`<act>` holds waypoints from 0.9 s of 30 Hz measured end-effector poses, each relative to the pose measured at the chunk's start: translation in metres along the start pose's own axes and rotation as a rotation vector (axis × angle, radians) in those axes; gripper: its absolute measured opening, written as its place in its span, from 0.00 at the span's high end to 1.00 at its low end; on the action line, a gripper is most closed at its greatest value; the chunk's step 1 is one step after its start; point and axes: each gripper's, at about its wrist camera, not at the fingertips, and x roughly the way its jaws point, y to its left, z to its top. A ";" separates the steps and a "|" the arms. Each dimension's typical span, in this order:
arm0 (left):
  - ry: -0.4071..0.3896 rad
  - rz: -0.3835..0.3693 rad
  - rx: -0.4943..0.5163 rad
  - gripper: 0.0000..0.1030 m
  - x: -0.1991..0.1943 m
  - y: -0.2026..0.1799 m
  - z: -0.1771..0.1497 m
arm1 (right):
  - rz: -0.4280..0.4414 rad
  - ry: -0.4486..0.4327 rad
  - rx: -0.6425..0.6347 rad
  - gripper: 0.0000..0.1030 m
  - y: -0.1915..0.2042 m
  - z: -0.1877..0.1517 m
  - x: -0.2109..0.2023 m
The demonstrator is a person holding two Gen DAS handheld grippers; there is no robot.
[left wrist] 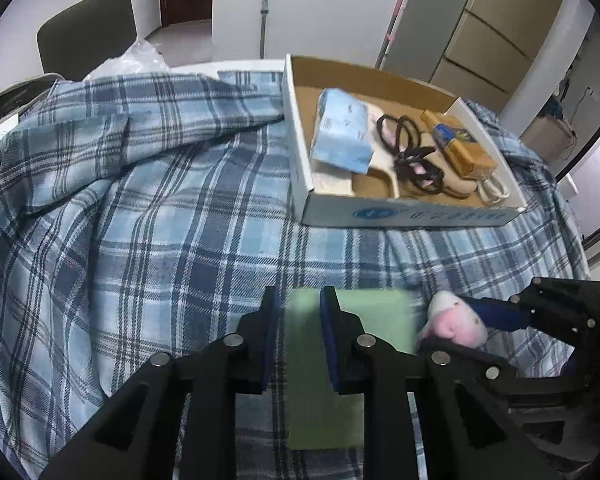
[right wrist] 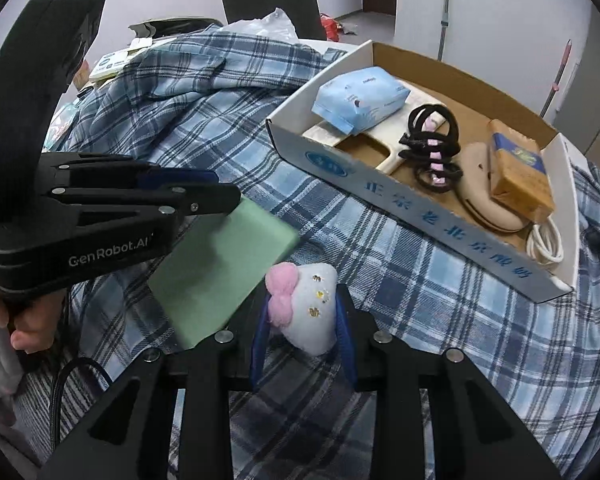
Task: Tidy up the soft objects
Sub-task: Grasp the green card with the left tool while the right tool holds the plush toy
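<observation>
1. My left claw (left wrist: 300, 300) is clamped on a pale green sponge block (left wrist: 364, 312); both pads press its edge. In the right wrist view the same left claw (right wrist: 224, 200) comes in from the left and grips the green block (right wrist: 228, 268) at its far-left corner, the block tilted above the cloth.
2. My right claw (right wrist: 302, 312) is closed on a small white plush toy (right wrist: 316, 312) with a pink bow and gold spots. The blue pads press both of its sides. In the left wrist view the toy (left wrist: 456, 316) sits just right of the green block, held by the right claw (left wrist: 472, 320) entering from the right.
3. Both held items are at the near edge of the scene, beside each other, over a blue plaid cloth (left wrist: 160, 220) that covers the table.
4. Far right on the cloth stands an open cardboard box (right wrist: 400, 196). Inside, left to right: a blue tissue pack (right wrist: 360, 98), black hair ties (right wrist: 432, 144), a beige slipper (right wrist: 488, 196), a tan packet (right wrist: 520, 168), a white cable (right wrist: 546, 244).
5. A person's fingers (right wrist: 24, 332) wrap the left claw's handle at the near left.
6. A dark chair (left wrist: 86, 30) stands at the far left behind the table.
</observation>
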 end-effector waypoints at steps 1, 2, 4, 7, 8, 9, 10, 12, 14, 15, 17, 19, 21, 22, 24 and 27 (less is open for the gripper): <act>-0.010 -0.008 -0.002 0.77 -0.002 0.000 0.000 | -0.016 -0.014 0.003 0.71 0.000 0.001 -0.005; -0.018 -0.008 0.001 0.67 -0.005 -0.001 0.000 | -0.028 -0.032 0.007 0.71 -0.002 0.001 -0.012; -0.045 0.005 0.026 0.35 -0.012 -0.006 0.000 | -0.065 -0.079 0.022 0.71 -0.007 0.002 -0.030; -0.100 0.014 0.060 0.31 -0.023 -0.015 -0.001 | -0.195 -0.179 0.041 0.71 -0.017 -0.003 -0.056; -0.104 0.021 0.068 0.31 -0.024 -0.017 -0.002 | -0.242 -0.220 0.059 0.71 -0.020 -0.005 -0.065; -0.099 0.027 0.074 0.31 -0.025 -0.020 -0.002 | -0.292 -0.273 0.088 0.71 -0.026 -0.009 -0.075; -0.090 0.021 0.076 0.31 -0.023 -0.022 -0.003 | -0.327 -0.327 0.114 0.71 -0.031 -0.012 -0.084; -0.072 0.008 0.085 0.31 -0.019 -0.026 -0.006 | -0.358 -0.373 0.135 0.71 -0.038 -0.016 -0.092; -0.060 0.006 0.108 0.31 -0.012 -0.034 -0.009 | -0.345 -0.358 0.151 0.71 -0.046 -0.017 -0.088; -0.059 0.012 0.125 0.31 -0.010 -0.038 -0.011 | -0.337 -0.354 0.163 0.71 -0.049 -0.016 -0.085; -0.055 0.026 0.159 0.31 -0.006 -0.044 -0.014 | -0.327 -0.337 0.166 0.71 -0.052 -0.018 -0.079; -0.045 0.031 0.178 0.31 -0.002 -0.049 -0.017 | -0.322 -0.326 0.155 0.71 -0.050 -0.020 -0.074; -0.037 0.025 0.182 0.31 0.000 -0.051 -0.018 | -0.326 -0.324 0.140 0.71 -0.046 -0.022 -0.072; -0.031 0.022 0.181 0.31 0.002 -0.051 -0.017 | -0.329 -0.327 0.133 0.71 -0.046 -0.024 -0.072; -0.020 0.020 0.176 0.28 0.006 -0.050 -0.017 | -0.328 -0.330 0.126 0.71 -0.044 -0.025 -0.072; -0.009 0.025 0.172 0.27 0.012 -0.049 -0.016 | -0.321 -0.326 0.123 0.71 -0.044 -0.026 -0.071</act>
